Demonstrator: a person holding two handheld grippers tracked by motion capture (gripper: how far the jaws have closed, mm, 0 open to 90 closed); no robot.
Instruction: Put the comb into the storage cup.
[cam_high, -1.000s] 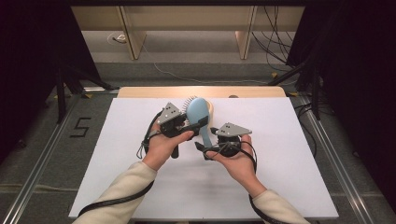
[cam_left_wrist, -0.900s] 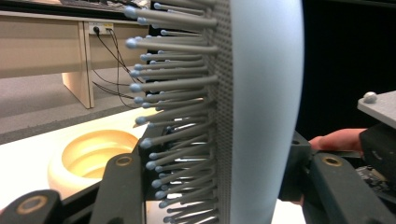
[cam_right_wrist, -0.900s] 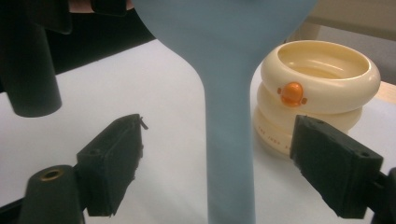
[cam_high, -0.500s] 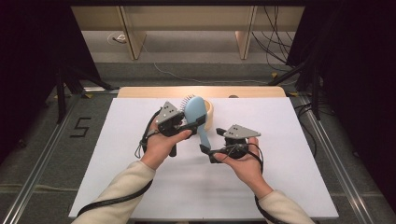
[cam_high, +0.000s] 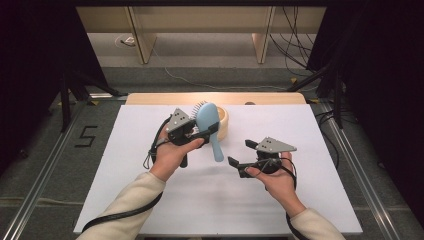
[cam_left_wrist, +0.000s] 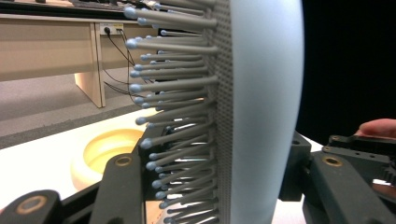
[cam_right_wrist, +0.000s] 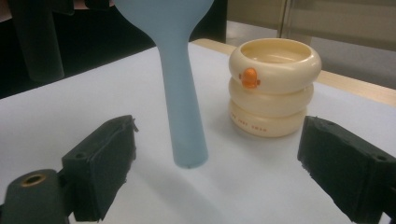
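My left gripper (cam_high: 201, 133) is shut on the head of a light blue hairbrush (cam_high: 209, 119) and holds it above the table, handle down and toward me. In the left gripper view the grey bristles (cam_left_wrist: 177, 116) point left, and the jaws press the head from both sides. My right gripper (cam_high: 241, 152) stands open to the right of the handle, apart from it. Its jaws have just been opening and hold nothing. In the right gripper view the brush handle (cam_right_wrist: 183, 107) hangs ahead of the open gripper (cam_right_wrist: 224, 168).
A cream ringed holder (cam_high: 224, 121) stands behind the brush near the far edge, showing an orange mark (cam_right_wrist: 251, 77) in the right gripper view. A white sheet (cam_high: 150, 200) covers the table, and a wooden strip (cam_high: 270, 98) runs along its far side.
My right gripper has come off the brush handle and drawn back to the right and toward me, with its jaws wider. The left gripper and brush have stayed in place.
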